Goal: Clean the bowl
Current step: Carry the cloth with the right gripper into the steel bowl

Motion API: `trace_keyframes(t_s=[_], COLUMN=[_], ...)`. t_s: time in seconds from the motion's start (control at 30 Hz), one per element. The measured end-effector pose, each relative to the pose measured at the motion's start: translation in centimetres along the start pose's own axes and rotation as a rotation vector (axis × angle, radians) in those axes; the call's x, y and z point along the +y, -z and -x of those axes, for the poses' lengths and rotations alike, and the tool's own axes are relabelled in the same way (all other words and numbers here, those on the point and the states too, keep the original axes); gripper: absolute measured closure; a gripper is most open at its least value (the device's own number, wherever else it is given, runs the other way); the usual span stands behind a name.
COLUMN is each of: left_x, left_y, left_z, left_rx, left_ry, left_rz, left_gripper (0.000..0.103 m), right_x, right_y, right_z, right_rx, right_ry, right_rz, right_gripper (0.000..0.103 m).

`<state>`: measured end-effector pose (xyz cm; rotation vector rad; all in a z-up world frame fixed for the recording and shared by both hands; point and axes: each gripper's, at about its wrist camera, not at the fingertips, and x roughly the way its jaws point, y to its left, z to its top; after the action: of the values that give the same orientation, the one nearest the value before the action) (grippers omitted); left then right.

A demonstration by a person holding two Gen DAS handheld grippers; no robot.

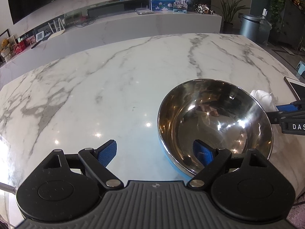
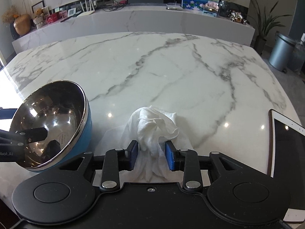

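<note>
My left tongs (image 1: 159, 153) stand wide open, one finger inside the tilted steel bowl (image 1: 215, 122) at lower right, while my right tongs (image 2: 151, 149) pinch a white cloth (image 2: 158, 127) beside it; the bowl gleams, so wiping could be pending or finished.

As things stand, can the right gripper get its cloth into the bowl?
Probably yes. The right gripper is shut on the white cloth, and the bowl beside it tilts its open mouth toward that side, with nothing between them.

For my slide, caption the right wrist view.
Right gripper clamps a crumpled white cloth on the marble table, beside a tilted steel bowl.
</note>
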<state>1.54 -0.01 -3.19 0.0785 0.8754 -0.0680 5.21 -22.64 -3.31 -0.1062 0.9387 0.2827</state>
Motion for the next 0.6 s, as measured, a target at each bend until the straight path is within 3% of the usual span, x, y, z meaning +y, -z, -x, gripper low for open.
trace_keyframes(t_s=[0.17,0.4,0.43,0.47,0.5,0.6], left_x=[-0.08,0.00,0.07,0.14,0.20,0.36], left_y=[-0.01,-0.04,-0.05,-0.06,-0.08,-0.16], left_z=[-0.06,-0.04,-0.03,-0.01,0.02,0.09], left_rx=[0.001,0.006,0.007,0.009,0.009,0.009], left_ry=[0.003,0.015,0.018,0.020,0.022,0.027], left_rz=[0.006,0.007,0.009,0.010,0.009,0.006], left_gripper=[0.016,0.016,0.020,0.036,0.044,0.053], right_x=[-0.29,-0.69,-0.75,-0.81,-0.86,-1.04], right_y=[0.03,0.06,0.07,0.07,0.08,0.09], right_z=[0.13,0.32,0.34,0.37,0.40,0.48], right_rx=[0.004,0.009,0.009,0.010,0.011,0.013], right_ry=[-0.002,-0.004,-0.005,-0.005,-0.005,-0.007], right_rz=[-0.001,-0.003,-0.003,-0.004,-0.004,-0.005], right_gripper=[0.067,0.083,0.084,0.085,0.085,0.085])
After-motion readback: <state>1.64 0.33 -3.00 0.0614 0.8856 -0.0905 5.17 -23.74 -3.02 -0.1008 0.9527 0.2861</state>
